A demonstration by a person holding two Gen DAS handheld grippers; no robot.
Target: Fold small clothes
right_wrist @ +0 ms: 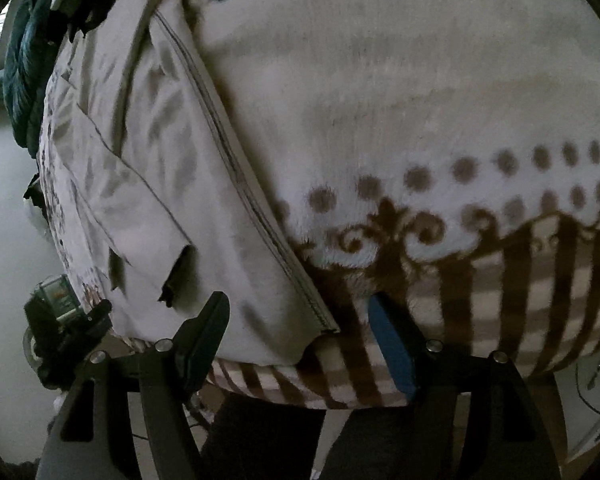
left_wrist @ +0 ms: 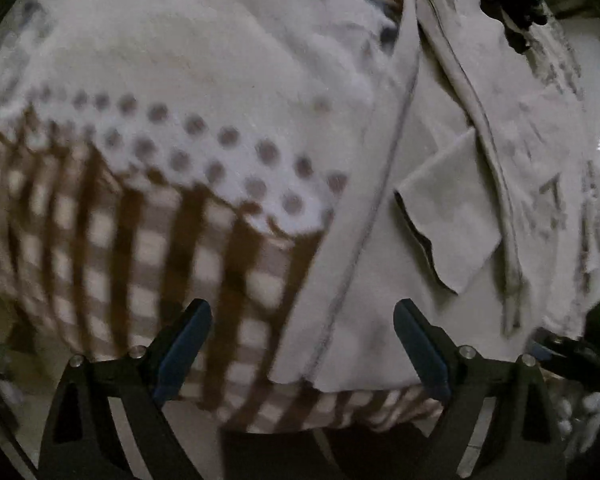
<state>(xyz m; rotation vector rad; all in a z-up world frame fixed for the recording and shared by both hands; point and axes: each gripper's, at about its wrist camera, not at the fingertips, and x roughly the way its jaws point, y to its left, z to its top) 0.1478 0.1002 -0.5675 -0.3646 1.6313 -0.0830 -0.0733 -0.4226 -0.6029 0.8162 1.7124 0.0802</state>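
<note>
1. A pale beige garment lies spread on a plush blanket, along the bed's near edge. It appears partly folded, with a long dark-stitched seam running diagonally and a small flap lying loose on top.
2. The garment looks thin, light and limp. It will likely sag and slide when lifted, so a firm pinch on a hemmed corner or along the stitched edge seems the safest hold.
3. The left gripper hovers over the garment's near edge with its blue-padded fingers spread wide, holding nothing.
4. The right gripper hovers near the garment's near corner, its fingers also spread apart and empty.
5. The blanket is white and fluffy, with rows of brown dots and a brown-and-cream checked border draping over the edge. It is soft and uneven, so cloth may cling or bunch.
6. Beyond, a dark teal cloth lies at the far side, and a pale floor shows below. The room is dim.
</note>
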